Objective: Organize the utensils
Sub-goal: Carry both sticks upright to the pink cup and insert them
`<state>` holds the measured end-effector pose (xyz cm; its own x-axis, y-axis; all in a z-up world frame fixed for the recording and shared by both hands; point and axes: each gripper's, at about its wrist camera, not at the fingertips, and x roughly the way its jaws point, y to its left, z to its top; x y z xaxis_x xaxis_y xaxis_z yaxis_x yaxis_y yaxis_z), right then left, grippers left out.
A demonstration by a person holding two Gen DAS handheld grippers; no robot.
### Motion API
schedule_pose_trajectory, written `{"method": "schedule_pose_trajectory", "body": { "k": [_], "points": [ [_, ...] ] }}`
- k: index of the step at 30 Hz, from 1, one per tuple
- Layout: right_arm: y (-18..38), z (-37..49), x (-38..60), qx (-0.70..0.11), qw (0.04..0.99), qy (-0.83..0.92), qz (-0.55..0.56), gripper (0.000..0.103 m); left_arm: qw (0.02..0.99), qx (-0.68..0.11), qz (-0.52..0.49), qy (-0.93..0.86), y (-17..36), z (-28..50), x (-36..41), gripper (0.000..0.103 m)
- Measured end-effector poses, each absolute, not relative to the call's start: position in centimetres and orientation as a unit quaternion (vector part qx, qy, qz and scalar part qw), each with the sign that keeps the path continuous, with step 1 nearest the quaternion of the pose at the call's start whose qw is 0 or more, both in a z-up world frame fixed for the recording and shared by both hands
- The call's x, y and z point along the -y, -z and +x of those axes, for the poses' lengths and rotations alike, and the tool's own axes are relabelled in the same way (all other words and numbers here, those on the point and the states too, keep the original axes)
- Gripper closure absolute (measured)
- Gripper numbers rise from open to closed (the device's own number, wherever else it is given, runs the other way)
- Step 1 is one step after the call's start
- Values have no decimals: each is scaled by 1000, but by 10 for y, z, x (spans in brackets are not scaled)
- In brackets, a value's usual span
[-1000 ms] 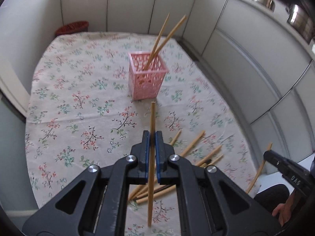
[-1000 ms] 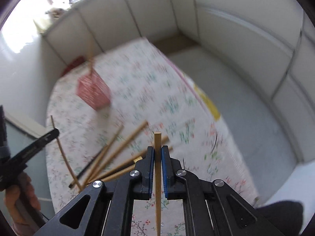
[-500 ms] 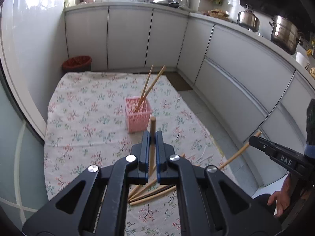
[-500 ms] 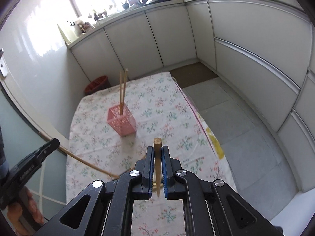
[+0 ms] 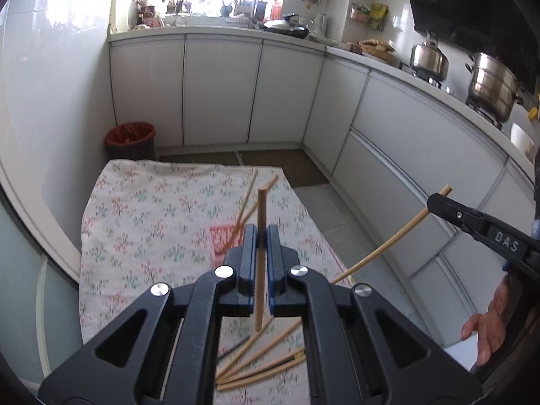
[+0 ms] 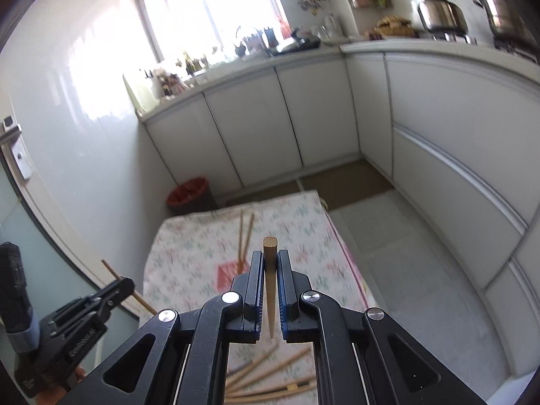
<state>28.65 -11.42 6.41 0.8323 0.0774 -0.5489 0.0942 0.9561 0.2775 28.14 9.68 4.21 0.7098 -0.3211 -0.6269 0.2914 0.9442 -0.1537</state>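
L gripper (image 5: 260, 236) is clamped tight on one chopstick (image 5: 260, 256), stick upright w/ both ends poking past the pads. R gripper (image 6: 269, 263) likewise pinched on its own stick (image 6: 270, 283), blunt end up; from the left wrist cam that stick slants down-left from the R tongs. Both held high above the floral cloth (image 5: 145, 222). Pink basket (image 5: 222, 239) sits mid-cloth w/ two sticks (image 5: 246, 199) leaning out of it. Loose pile (image 5: 263, 361) lies on the cloth near edge, below the grippers. Red bin (image 5: 130, 138) by the cabinets.
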Motion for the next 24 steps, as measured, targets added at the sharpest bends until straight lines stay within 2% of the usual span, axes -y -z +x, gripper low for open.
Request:
{"method": "schedule_pose_trajectory", "body": {
  "k": [8,16,18,24],
  "points": [
    [-83,345,92,-267,955,-16,129,95,934,-329,-29,139,-45,342,-92,97],
    [-55,399,69,-279,952,-42,115,95,923,-362,-26,129,-10,394,-86,97],
    [-45,411,64,-284,951,-49,113,95,915,-381,-31,130,5,399,-88,86],
    [-19,435,53,-290,950,-51,106,95,932,-335,-64,122,-10,375,-115,84]
  ]
}}
